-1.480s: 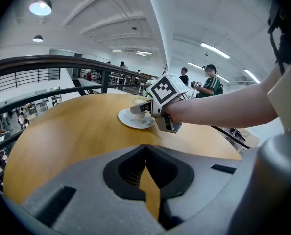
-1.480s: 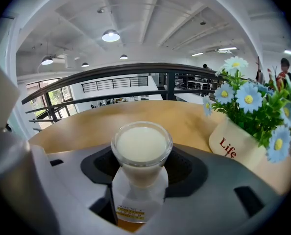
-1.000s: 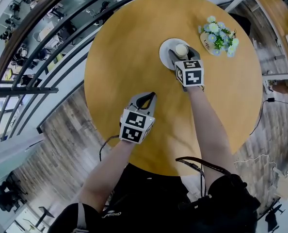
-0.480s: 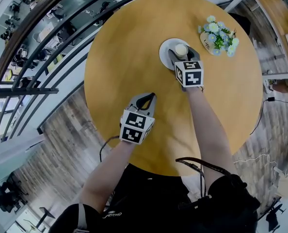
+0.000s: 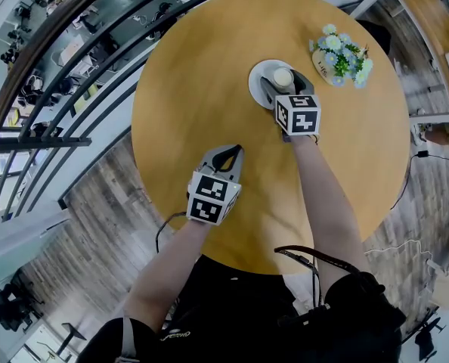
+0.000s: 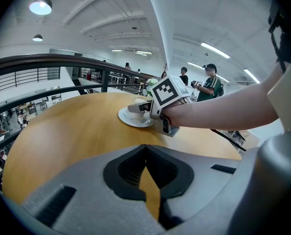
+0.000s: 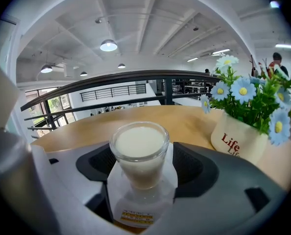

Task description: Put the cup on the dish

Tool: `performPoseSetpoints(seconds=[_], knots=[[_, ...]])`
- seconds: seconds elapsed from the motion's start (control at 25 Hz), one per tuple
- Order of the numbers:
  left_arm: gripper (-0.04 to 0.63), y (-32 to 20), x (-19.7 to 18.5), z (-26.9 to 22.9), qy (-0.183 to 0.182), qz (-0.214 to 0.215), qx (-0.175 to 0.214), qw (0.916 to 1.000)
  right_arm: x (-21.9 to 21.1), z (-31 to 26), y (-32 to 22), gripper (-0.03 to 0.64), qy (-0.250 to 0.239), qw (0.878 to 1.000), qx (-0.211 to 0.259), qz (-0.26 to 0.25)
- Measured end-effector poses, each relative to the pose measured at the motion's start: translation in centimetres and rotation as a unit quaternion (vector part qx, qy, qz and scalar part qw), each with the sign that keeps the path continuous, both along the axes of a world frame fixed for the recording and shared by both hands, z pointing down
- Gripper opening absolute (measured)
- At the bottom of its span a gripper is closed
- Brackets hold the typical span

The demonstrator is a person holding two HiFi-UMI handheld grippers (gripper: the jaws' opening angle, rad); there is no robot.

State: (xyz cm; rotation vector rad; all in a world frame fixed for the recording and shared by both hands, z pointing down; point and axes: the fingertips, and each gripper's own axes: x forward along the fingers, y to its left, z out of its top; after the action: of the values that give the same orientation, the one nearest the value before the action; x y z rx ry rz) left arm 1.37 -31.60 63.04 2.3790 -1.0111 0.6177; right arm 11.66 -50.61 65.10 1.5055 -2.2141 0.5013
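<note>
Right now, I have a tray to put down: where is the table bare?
Bare: the table's left half, from the left gripper to the far rim. Crowded: far right, where dish, cup and flower pot cluster.

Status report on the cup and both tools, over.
Left tool shut, empty. Right tool jaws just opened, cup between them, released. Cup upright on dish. Flower pot nearby, not blocking.
</note>
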Motion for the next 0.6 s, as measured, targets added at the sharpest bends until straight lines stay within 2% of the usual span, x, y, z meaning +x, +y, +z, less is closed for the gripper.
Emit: performPoseSetpoints(seconds=[0.16, 0.6], knots=[[0.000, 0.0, 0.0, 0.0, 0.001, 0.001, 0.000, 1.0000, -0.2, 0.1, 0.2, 0.354, -0.004, 1.000, -0.002, -0.002], [0.000, 0.4, 0.2, -0.6, 0.000, 0.005, 0.006, 1.0000, 0.0, -0.1, 1.8, 0.354, -0.001, 1.000, -0.014, -0.016]])
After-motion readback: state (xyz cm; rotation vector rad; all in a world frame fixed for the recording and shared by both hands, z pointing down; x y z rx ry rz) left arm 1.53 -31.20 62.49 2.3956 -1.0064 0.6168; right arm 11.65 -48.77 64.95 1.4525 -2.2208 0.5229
